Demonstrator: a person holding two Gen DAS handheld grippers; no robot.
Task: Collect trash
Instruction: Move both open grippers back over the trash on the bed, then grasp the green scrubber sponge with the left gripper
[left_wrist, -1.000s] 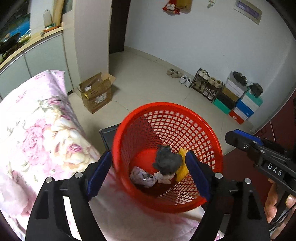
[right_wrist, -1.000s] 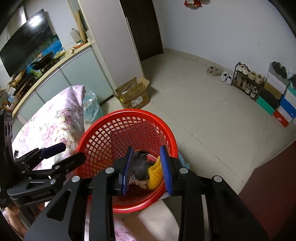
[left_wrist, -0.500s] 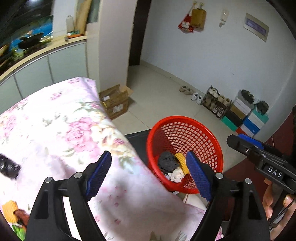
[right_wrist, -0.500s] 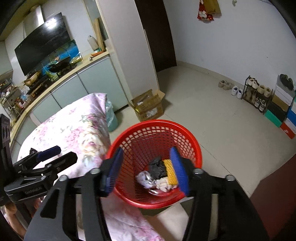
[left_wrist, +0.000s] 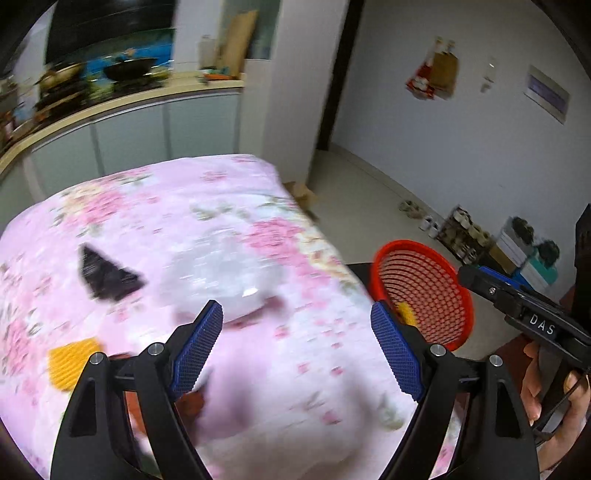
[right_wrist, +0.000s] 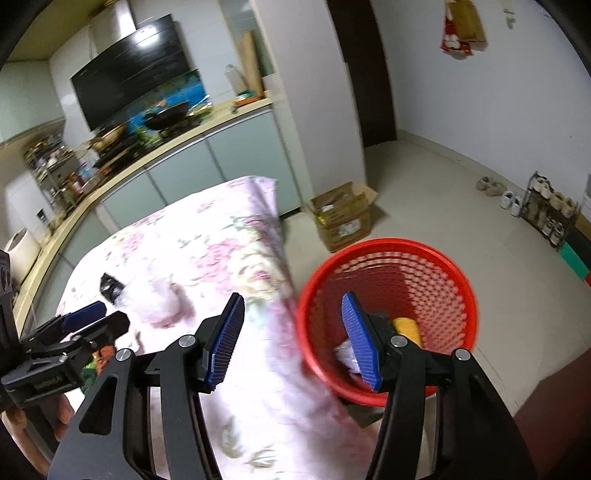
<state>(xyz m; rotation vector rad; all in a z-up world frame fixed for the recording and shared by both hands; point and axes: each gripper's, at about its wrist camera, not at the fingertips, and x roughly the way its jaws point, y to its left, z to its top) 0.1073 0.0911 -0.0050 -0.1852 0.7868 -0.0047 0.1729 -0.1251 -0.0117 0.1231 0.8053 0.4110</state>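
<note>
**Inspector A:** Both tools are empty. The left gripper (left_wrist: 296, 341) stands wide, nothing between its blue pads, above the floral cloth on the worktop (left_wrist: 229, 206). The right gripper (right_wrist: 293, 341) stands about half open with nothing in it, straddling the cloth edge and the red basket (right_wrist: 458, 266)

**Inspector B:** And the trash?

**Inspector A:** Some lies in the basket already: a yellow piece (right_wrist: 406, 326), a pale crumpled one and a dark one, mostly hidden behind the right gripper's finger. On the cloth there remain a black wrapper (left_wrist: 107, 275), a clear plastic bag (left_wrist: 225, 275) just ahead of the left gripper, and a yellow ridged piece (left_wrist: 70, 363) at the near left. Something reddish sits under the left finger; the blur prevents identification

**Inspector B:** Risks from here?

**Inspector A:** First, the clear bag is thin and slack. In my judgement a pinch taken too low gathers the cloth with it and drags the cover and the other items. Second, the pictures are smeared, which suggests fast travel; a closing stroke at that pace may skim the bag or flick the wrapper away

**Inspector B:** The basket?

**Inspector A:** It sits below the worktop edge, just beside the hanging cloth. A light bag released short of the rim may catch on the cloth or drift to the floor. The two grippers also work near each other, so a crossing reach risks a knock
</note>
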